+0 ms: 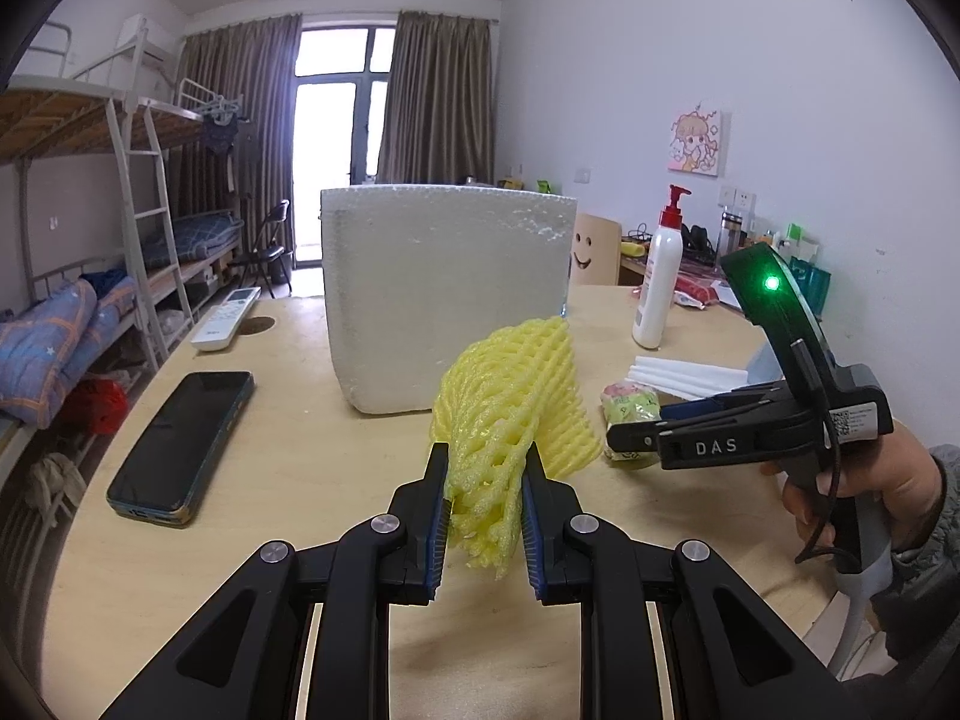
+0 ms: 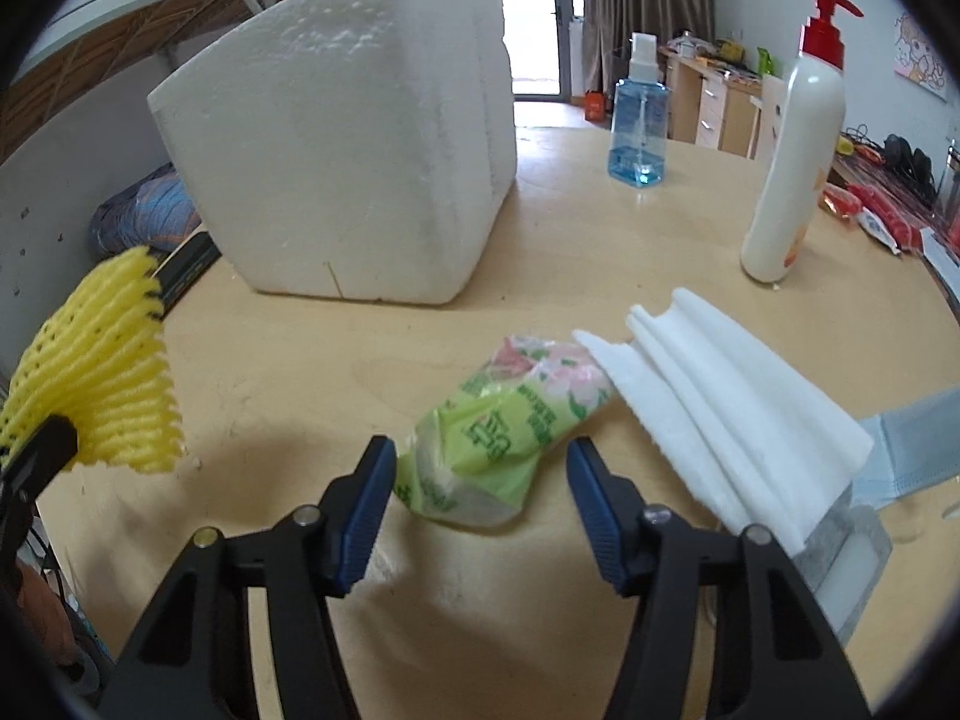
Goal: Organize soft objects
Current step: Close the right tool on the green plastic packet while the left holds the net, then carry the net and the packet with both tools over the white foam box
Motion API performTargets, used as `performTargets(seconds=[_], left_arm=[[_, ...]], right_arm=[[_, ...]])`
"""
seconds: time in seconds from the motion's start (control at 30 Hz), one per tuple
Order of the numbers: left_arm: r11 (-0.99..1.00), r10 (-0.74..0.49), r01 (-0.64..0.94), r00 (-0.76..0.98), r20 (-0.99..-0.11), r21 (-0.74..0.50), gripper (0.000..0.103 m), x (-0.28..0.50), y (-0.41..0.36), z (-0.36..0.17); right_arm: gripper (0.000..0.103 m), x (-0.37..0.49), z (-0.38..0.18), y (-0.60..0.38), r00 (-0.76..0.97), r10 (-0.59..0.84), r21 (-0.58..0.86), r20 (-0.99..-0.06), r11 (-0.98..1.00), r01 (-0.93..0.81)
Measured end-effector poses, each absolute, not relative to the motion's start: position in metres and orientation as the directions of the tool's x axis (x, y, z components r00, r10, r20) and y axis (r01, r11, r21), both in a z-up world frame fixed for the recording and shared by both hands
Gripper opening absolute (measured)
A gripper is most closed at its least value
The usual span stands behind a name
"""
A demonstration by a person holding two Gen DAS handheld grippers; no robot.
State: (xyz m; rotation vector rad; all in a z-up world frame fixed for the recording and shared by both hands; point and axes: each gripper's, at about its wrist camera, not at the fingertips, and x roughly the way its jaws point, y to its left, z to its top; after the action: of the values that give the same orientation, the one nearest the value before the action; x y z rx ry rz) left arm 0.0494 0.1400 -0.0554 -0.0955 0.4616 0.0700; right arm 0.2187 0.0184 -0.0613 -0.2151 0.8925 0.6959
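My left gripper (image 1: 485, 483) is shut on a yellow foam net (image 1: 516, 408) and holds it above the table, in front of the white foam box (image 1: 444, 294). The net also shows at the left of the right wrist view (image 2: 96, 372). My right gripper (image 2: 480, 468) is open, its jaws on either side of a green tissue pack (image 2: 498, 426) that lies on the table. The pack also shows in the left wrist view (image 1: 630, 405). Folded white foam sheets (image 2: 720, 396) lie just right of the pack. The foam box (image 2: 354, 144) stands behind it.
A phone (image 1: 180, 450) and a remote (image 1: 225, 318) lie at the table's left. A white pump bottle (image 2: 792, 168) and a blue spray bottle (image 2: 639, 132) stand at the back right. A grey mask (image 2: 918, 438) lies at the right. Bunk beds (image 1: 90, 240) stand left.
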Motion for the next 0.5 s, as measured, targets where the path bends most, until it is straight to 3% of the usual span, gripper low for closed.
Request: performTargets(seconds=[0.03, 0.1, 0.2, 0.33, 0.5], left_arm=[[0.993, 0.044, -0.089, 0.892, -0.449, -0.079, 0.022, 0.05, 0.141, -0.056], [0.993, 0.043, -0.089, 0.89, -0.453, -0.08, 0.022, 0.051, 0.141, -0.057], [0.993, 0.04, -0.086, 0.889, -0.455, -0.08, 0.022, 0.051, 0.141, -0.058], [0.993, 0.045, -0.089, 0.887, -0.46, -0.075, 0.022, 0.052, 0.14, -0.057], [0.992, 0.063, -0.106, 0.887, -0.457, -0.069, 0.022, 0.053, 0.14, -0.052]], right_arm=[[0.063, 0.217, -0.06, 0.02, 0.427, 0.465, 0.104, -0.775, 0.761, -0.64], [0.048, 0.219, -0.062, 0.024, 0.421, 0.456, 0.098, -0.784, 0.761, -0.642], [0.039, 0.22, -0.064, 0.026, 0.415, 0.45, 0.097, -0.791, 0.761, -0.641], [0.03, 0.219, -0.063, 0.025, 0.418, 0.462, 0.097, -0.782, 0.753, -0.651], [0.029, 0.208, -0.048, 0.017, 0.424, 0.519, 0.12, -0.742, 0.725, -0.678]])
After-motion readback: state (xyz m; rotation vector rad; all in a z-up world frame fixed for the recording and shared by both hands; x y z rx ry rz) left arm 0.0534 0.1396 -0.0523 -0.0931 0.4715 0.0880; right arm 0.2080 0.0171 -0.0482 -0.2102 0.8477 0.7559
